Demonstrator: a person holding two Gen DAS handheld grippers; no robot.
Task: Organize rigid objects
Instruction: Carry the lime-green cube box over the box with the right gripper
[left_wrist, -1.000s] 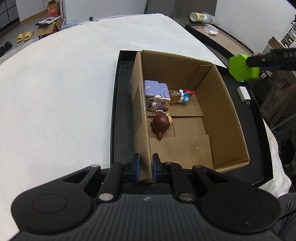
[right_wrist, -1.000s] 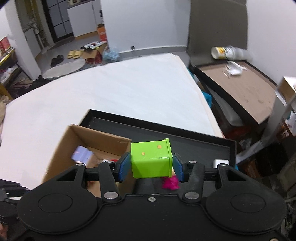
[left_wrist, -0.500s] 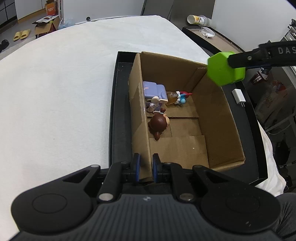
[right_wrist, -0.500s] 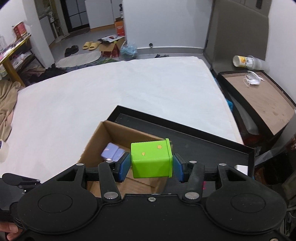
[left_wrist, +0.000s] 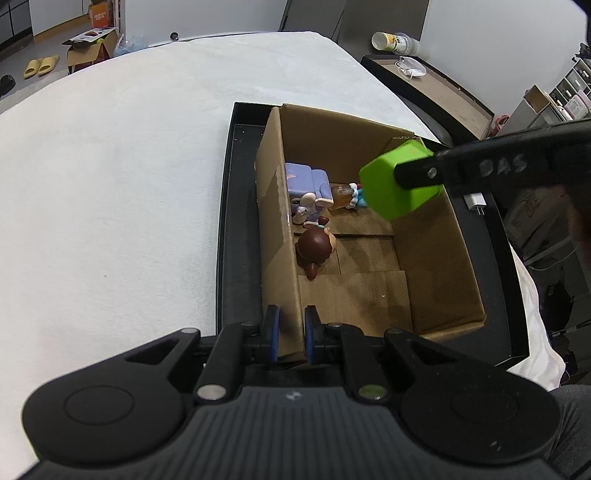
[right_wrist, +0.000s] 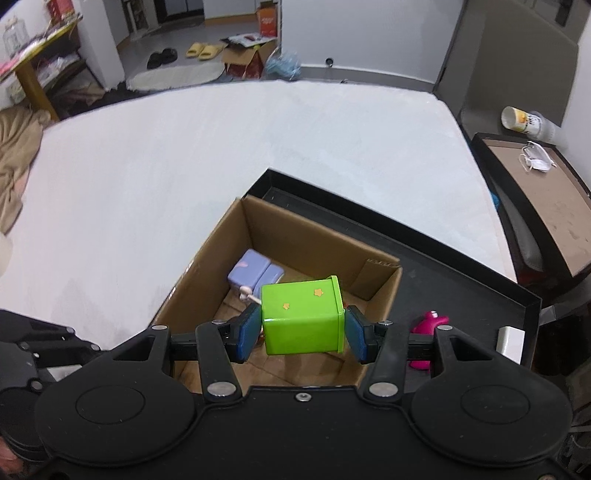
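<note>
Where it clamps the green box (left_wrist: 400, 184), the right gripper (right_wrist: 302, 330) reads "DAS".

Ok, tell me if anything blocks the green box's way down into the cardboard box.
Nothing visible does. The green box hangs over the open cardboard box; bare floor shows near it, toys sit along the far-left wall.

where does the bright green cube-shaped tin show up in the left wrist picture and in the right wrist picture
Left wrist: bright green cube-shaped tin right of centre, above the open brown cardboard box.
Right wrist: low centre, between the right gripper pads.
Shared landmark: the lilac toy inside the box.
</note>
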